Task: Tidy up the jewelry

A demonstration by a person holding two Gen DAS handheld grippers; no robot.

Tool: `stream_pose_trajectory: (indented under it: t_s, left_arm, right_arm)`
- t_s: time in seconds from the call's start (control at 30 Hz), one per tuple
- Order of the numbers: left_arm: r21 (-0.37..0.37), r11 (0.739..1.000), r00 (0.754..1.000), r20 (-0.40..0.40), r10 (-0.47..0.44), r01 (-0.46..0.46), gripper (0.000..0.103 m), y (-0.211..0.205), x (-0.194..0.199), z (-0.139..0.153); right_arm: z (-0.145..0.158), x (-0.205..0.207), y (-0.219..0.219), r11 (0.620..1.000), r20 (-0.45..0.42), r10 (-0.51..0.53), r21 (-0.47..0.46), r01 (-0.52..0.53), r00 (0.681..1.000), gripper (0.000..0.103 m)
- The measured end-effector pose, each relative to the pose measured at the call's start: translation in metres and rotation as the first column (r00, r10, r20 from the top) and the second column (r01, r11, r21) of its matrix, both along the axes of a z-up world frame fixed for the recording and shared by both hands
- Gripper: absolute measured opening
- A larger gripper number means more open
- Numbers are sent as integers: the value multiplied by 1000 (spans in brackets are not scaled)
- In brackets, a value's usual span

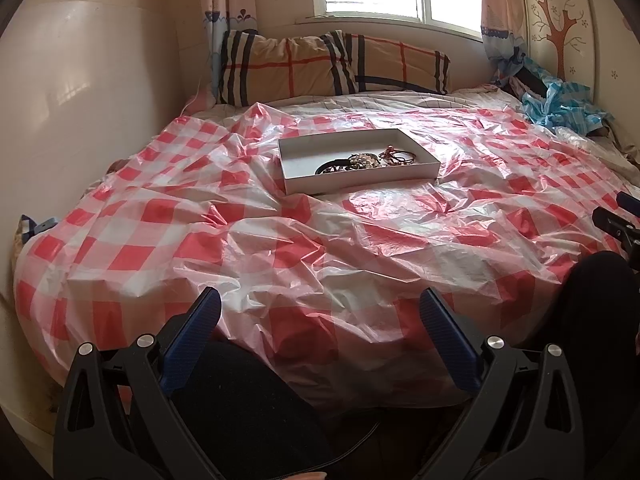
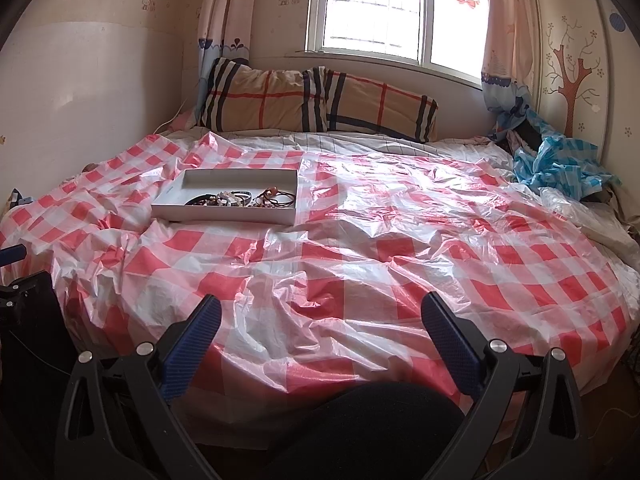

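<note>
Left wrist view: the left gripper [image 1: 320, 312] gapes empty above red-checked plastic sheet [image 1: 280, 256]; far ahead, a shallow white box [image 1: 362, 182] holds tangled dark bracelets [image 1: 360, 160]. Right wrist view: the right gripper [image 2: 320, 316] likewise spread, box far left.

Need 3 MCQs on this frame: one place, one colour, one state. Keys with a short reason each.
1. Where does the jewelry lie?
A. inside the shallow white cardboard box
B. on the plaid pillows
C. loose on the sheet

2. What colour is the checked plastic sheet over the bed?
A. blue and white
B. red and white
C. green and white

3. How are the left claw and right claw?
A. both shut
B. one holds a bracelet
C. both open, holding nothing

1 A: the bracelets and bands cluster at the box's near right end.
2 B: red and white squares show in both views.
3 C: each claw's blue fingers stand wide apart with only sheet between.
</note>
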State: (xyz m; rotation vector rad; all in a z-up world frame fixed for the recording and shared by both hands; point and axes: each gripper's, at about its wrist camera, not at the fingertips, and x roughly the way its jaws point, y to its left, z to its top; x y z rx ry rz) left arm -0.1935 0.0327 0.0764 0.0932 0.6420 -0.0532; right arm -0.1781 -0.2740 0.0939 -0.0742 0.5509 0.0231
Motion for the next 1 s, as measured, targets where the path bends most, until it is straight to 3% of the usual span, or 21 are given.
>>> stream_pose_trajectory:
  t_s: [1.0]
  left_arm:
    - [-20,1000,1000,-5,7,-7,95,3,1,-1]
  right_arm:
    - [0,0,1,1000,-1,1,-4,-1,1000,96]
